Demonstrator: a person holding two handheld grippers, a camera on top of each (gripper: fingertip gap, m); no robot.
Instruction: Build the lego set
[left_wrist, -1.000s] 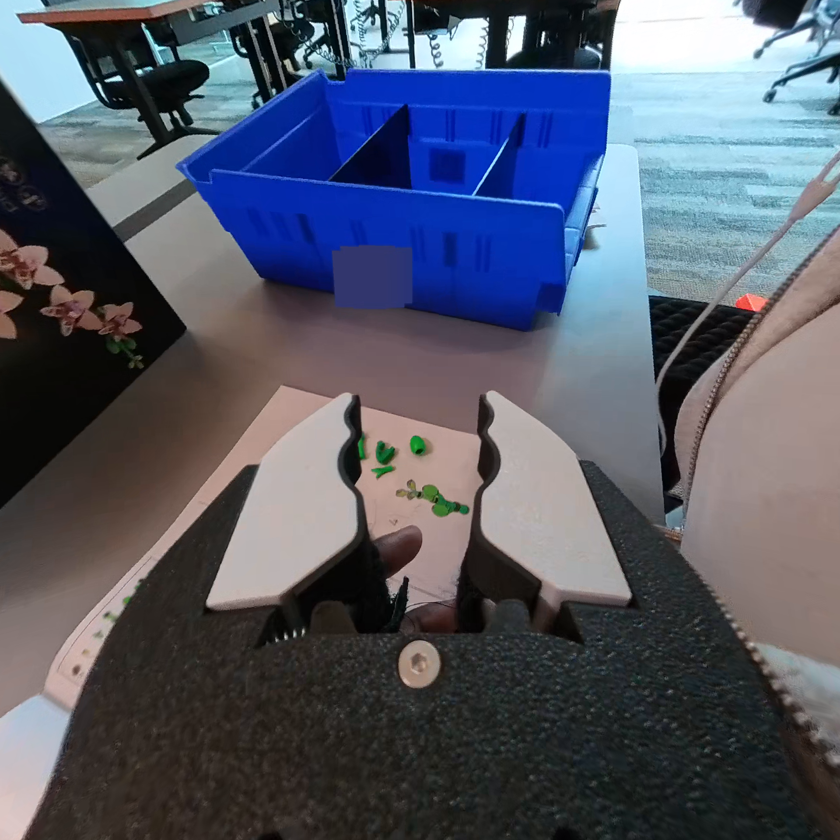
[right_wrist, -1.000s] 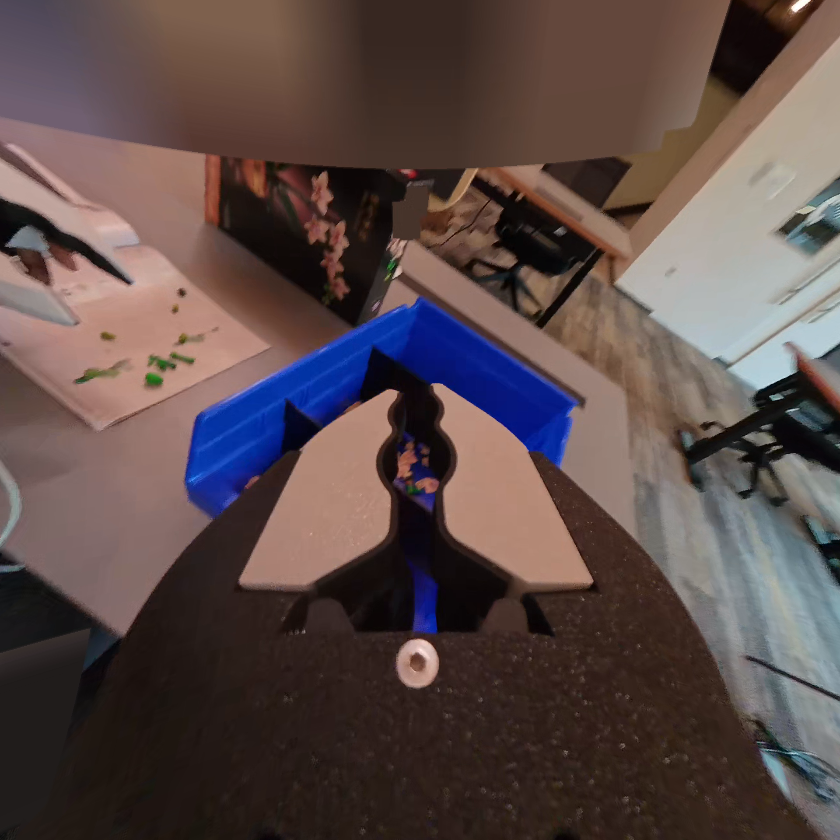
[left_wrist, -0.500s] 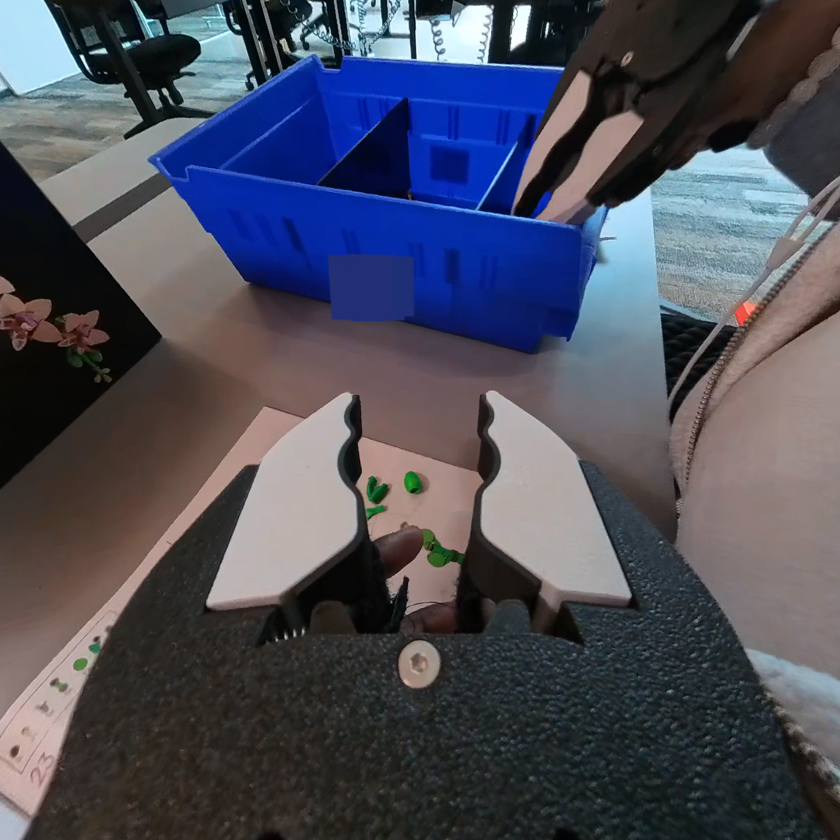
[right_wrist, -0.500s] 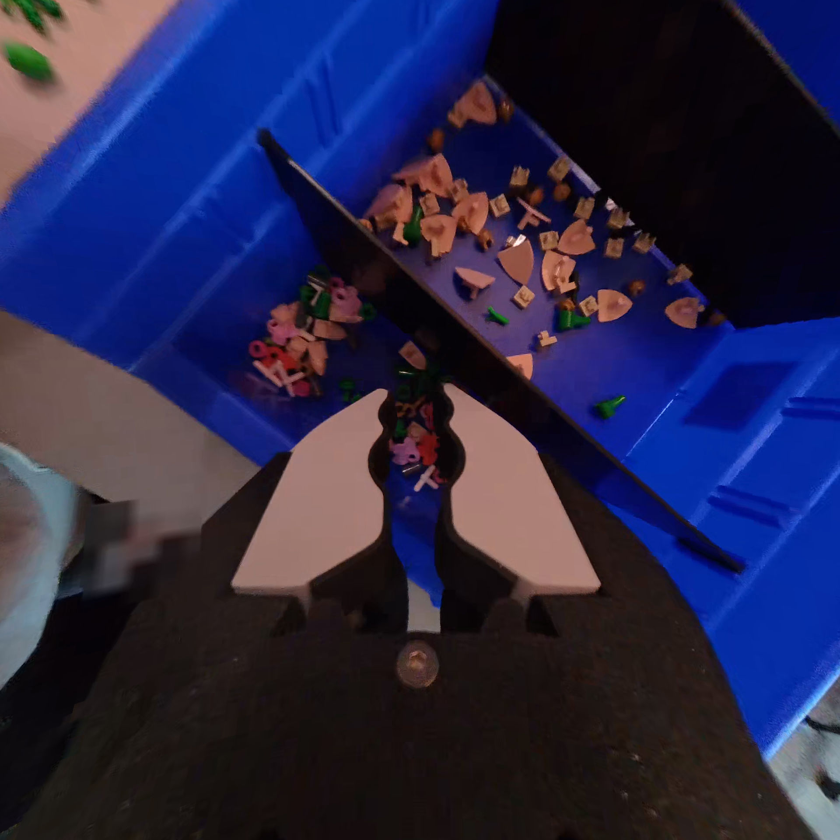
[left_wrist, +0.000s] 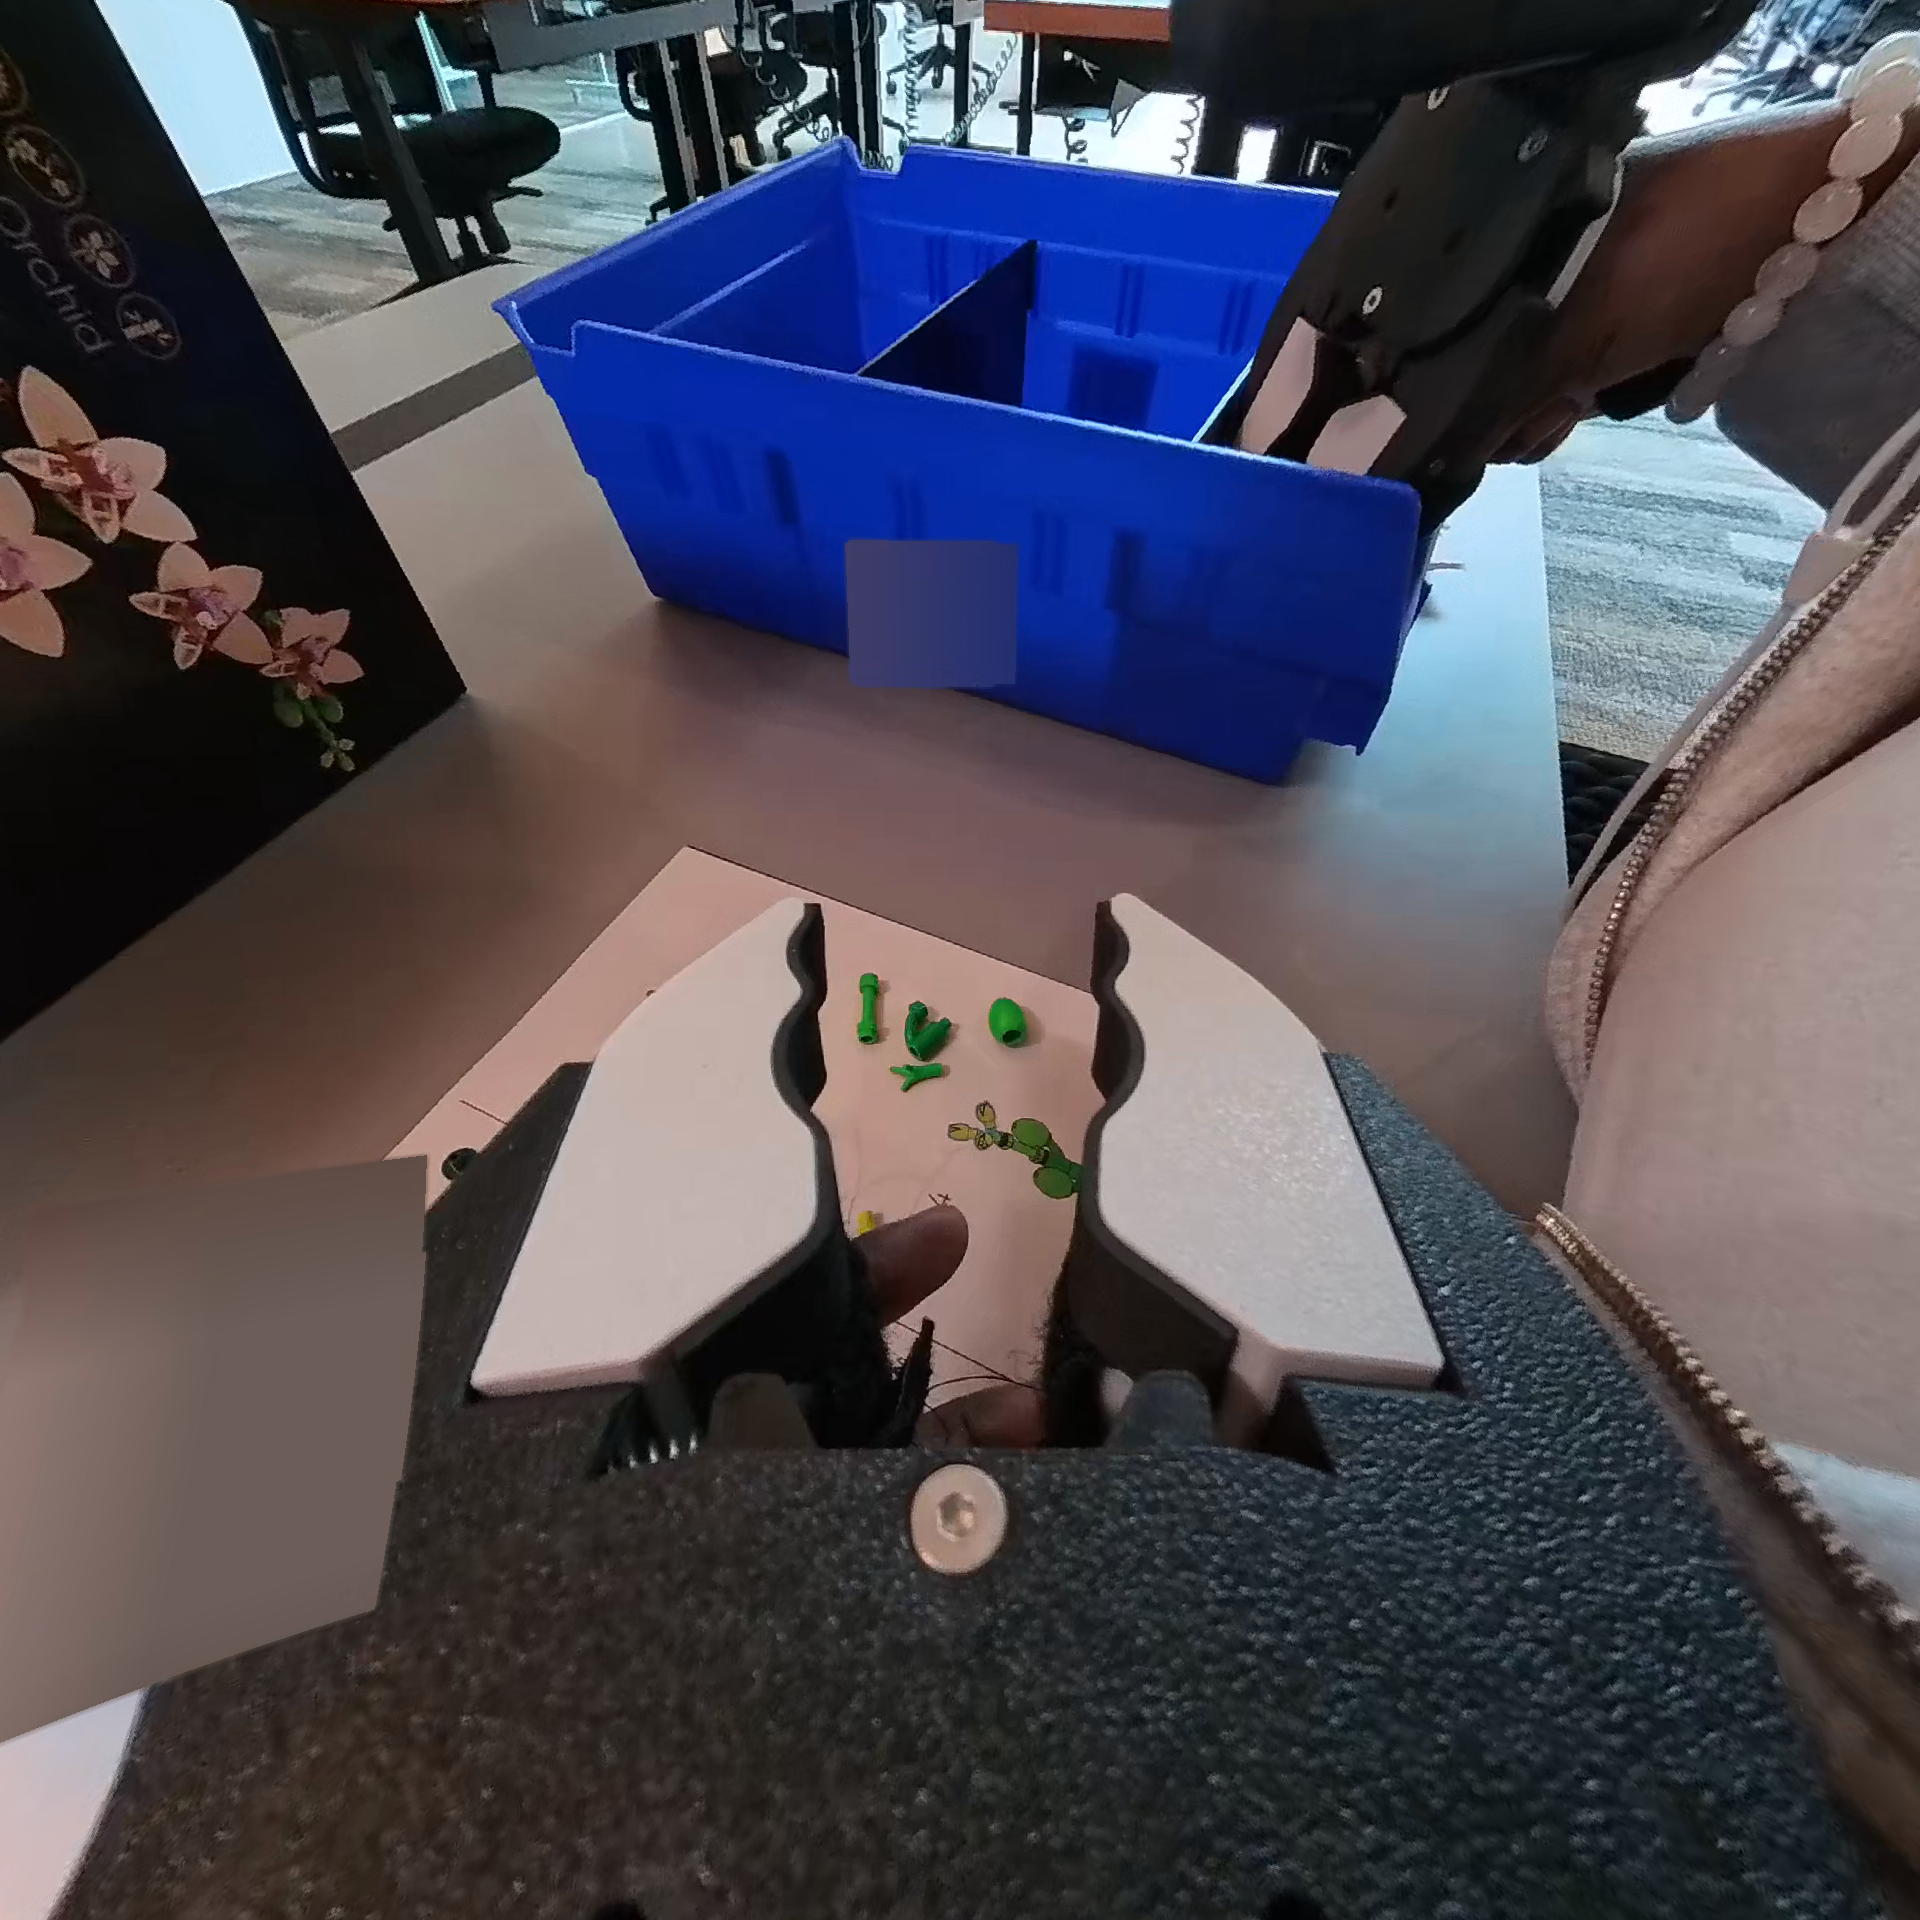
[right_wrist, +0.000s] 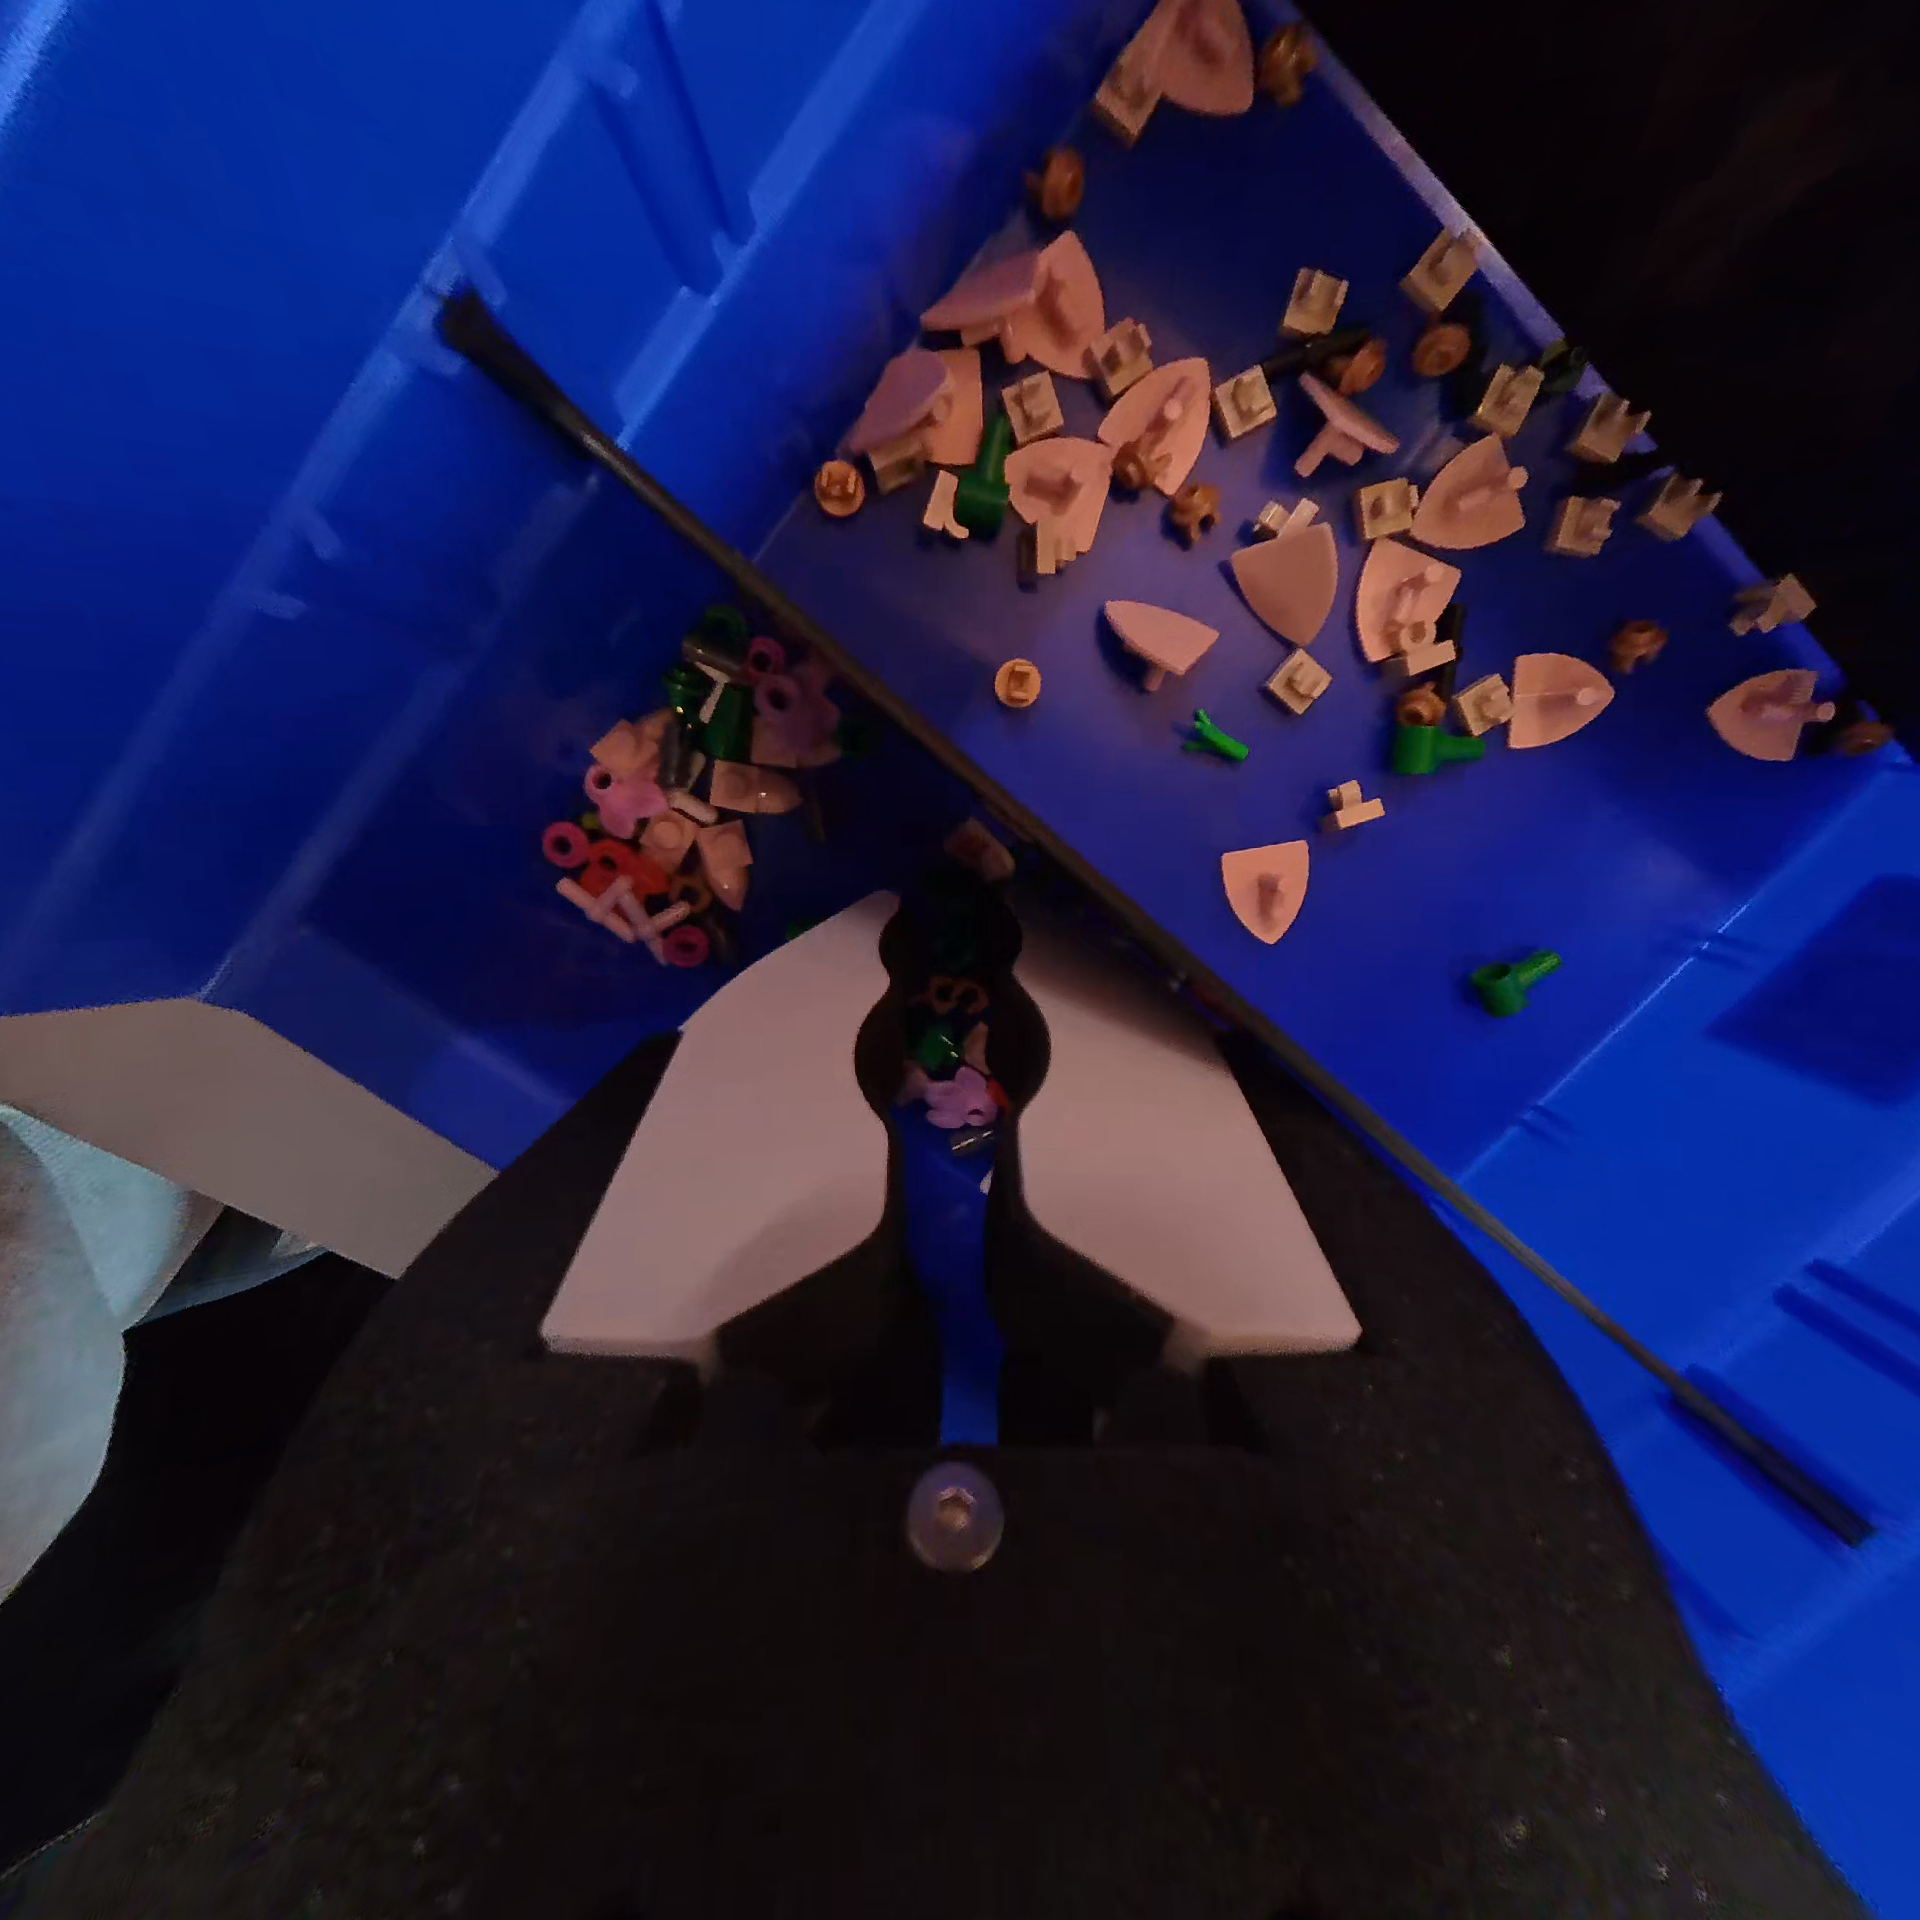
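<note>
Now four loose green lego pieces lie on the instruction sheet (left_wrist: 717, 914) on the grey table (left_wrist: 540, 790): a thin green rod (left_wrist: 868, 1007), a forked green stem piece (left_wrist: 924, 1023), a small flat green sprig (left_wrist: 916, 1074) and a rounded green bud (left_wrist: 1006, 1020), all near one another and apart from the printed plant drawing just behind them. The left gripper (left_wrist: 956, 961) hovers low over that sheet with its two white fingers spread wide and nothing between them; a fingertip of the person's hand (left_wrist: 914, 1262) shows in the gap below. Beyond stands one blue bin (left_wrist: 935, 499), split by two dark dividers, and one dark box with orchid pictures (left_wrist: 177, 540) leans at the left. The right gripper (left_wrist: 1314, 447) dips steeply into the bin's right end. In the right wrist view its fingers (right_wrist: 790, 1091) stand nearly together with only a narrow gap, gripping nothing I can see, above a heap of pink, red and green small parts (right_wrist: 675, 790) in the near compartment. Across one divider (right_wrist: 1039, 821) many pale petal pieces (right_wrist: 1060, 488), tan clips and a few green pegs (right_wrist: 1512, 982) lie scattered.
</note>
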